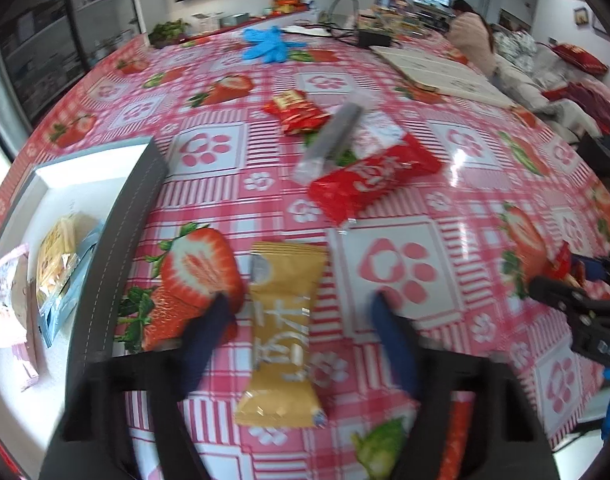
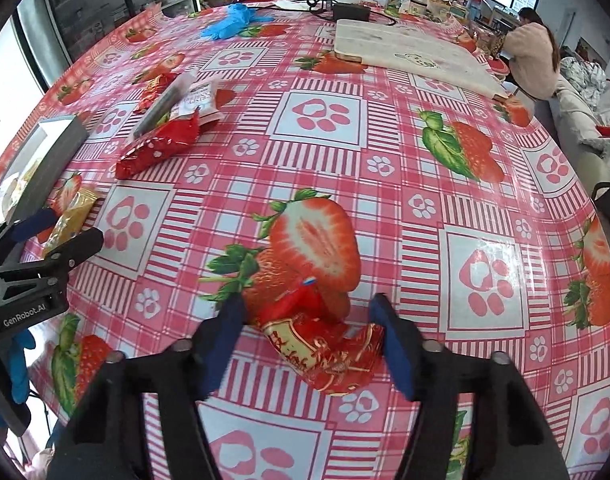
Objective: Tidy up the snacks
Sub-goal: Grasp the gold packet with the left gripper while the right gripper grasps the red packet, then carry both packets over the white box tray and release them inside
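Left wrist view: left gripper [image 1: 297,332], fingers wide, straddling a yellow snack packet [image 1: 283,332] that lies flat on the surface [image 1: 445,200]; no contact seen on either side.

Storage box [image 1: 117,240], near left: dark-walled, white inside, already holding a pale yellow packet [image 1: 59,256], a light blue packet [image 1: 71,292] and a pink-and-white packet [image 1: 9,292].

Loose items, farther on the surface: large red packet [image 1: 375,184] with a dark stick-shaped packet [image 1: 331,140] lying across its far end; a white packet [image 1: 375,130] partly under them; small red-and-gold packet [image 1: 297,112] beyond.

Right wrist view: right gripper [image 2: 307,340], fingers wide, around a crumpled red-and-gold packet [image 2: 329,356]; the packet touches or nearly touches the right finger, and I cannot tell whether it is lifted.

Other: blue glove [image 1: 269,44] and a white board [image 2: 409,48] at the far side; a seated person [image 2: 531,60] beyond the surface.

Progress, as judged: partway. Three packets are boxed; about six are outside it, two of them framed for pickup but not yet gripped.
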The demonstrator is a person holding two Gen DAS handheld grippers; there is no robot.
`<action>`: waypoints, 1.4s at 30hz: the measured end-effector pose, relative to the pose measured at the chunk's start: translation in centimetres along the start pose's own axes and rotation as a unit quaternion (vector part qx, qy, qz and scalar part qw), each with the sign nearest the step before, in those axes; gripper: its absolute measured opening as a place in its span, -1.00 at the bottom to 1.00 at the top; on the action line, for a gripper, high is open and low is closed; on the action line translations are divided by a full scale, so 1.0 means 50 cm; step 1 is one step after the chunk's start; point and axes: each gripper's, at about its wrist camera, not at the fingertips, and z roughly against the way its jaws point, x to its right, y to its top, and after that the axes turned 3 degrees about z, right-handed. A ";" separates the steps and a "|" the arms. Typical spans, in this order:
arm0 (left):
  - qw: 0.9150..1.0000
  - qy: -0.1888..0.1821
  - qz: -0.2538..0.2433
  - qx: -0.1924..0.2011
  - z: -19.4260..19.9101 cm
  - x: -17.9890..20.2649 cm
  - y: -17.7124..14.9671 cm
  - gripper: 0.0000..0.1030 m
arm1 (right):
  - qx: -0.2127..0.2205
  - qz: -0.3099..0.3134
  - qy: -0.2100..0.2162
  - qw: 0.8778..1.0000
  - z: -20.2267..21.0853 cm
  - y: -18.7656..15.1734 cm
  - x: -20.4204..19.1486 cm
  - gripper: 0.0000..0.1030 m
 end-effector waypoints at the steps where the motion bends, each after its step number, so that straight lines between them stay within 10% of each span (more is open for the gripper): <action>1: 1.000 -0.001 -0.006 -0.002 0.004 0.005 0.000 -0.45 | 0.000 -0.002 0.002 1.000 0.001 0.000 -0.001 0.06; 17: 0.997 -0.045 0.049 0.023 0.128 -0.090 0.021 -0.52 | 0.027 -0.019 0.111 0.993 0.076 0.050 -0.068 0.05; 29: 0.990 0.015 0.120 0.078 0.209 -0.297 0.038 -0.52 | 0.038 0.089 0.161 0.982 0.085 0.180 -0.307 0.05; 42: 0.980 0.048 0.187 0.041 0.164 -0.447 -0.025 -0.52 | -0.001 0.149 0.227 0.962 0.022 0.304 -0.568 0.06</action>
